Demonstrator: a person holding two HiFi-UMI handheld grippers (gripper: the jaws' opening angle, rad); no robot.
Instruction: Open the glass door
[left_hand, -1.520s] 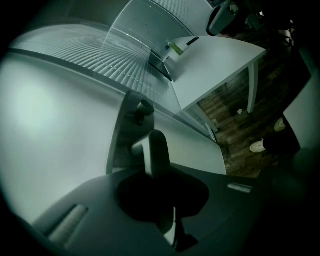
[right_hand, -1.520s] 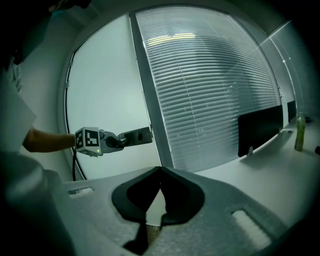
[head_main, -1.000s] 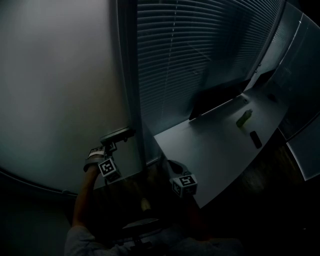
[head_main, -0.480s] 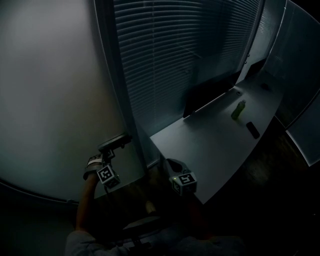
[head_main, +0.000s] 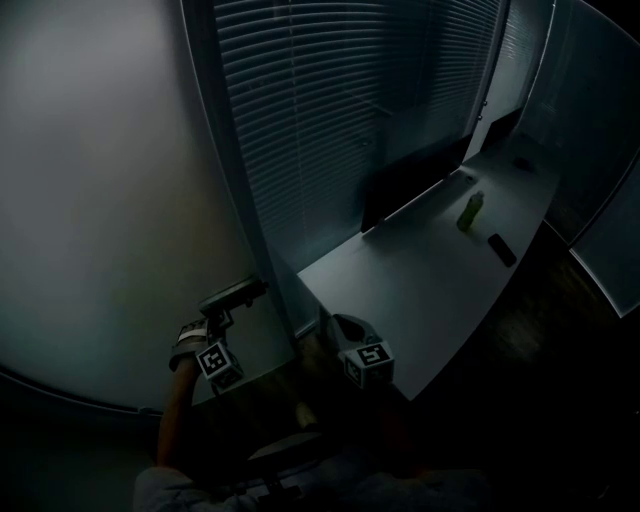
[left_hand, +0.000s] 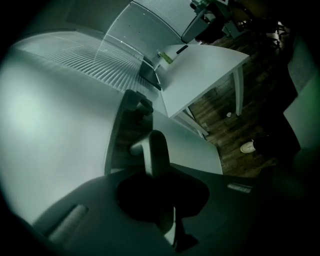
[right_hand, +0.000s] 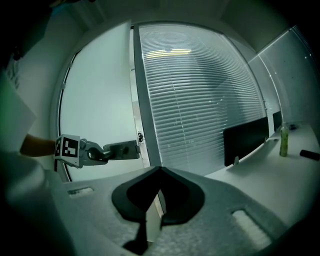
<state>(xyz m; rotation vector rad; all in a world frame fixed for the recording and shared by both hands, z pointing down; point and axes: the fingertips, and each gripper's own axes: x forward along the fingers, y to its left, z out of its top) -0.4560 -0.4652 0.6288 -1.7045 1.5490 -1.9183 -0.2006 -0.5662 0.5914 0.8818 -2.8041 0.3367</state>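
The head view looks steeply down from above the person. It takes in the glass door (head_main: 100, 200) at 9 o'clock, the blinds (head_main: 330, 120) at 12 and the desk (head_main: 420, 290) at 3, all from some way off. Both grippers sit low, near 6 o'clock.

The left gripper (head_main: 250, 290) carries a camera close behind its jaws. This view is tilted and aims downward past the door handle (left_hand: 152, 147), with the door at 9 o'clock, the desk at 1 and the floor (left_hand: 235, 120) at 3.

The right gripper (head_main: 340, 325) view looks almost level at the blinds from low down, with the desk at 4 o'clock.

All three views share the door, blinds, desk and green bottle (right_hand: 284, 140). The head and right gripper views both show the left gripper.
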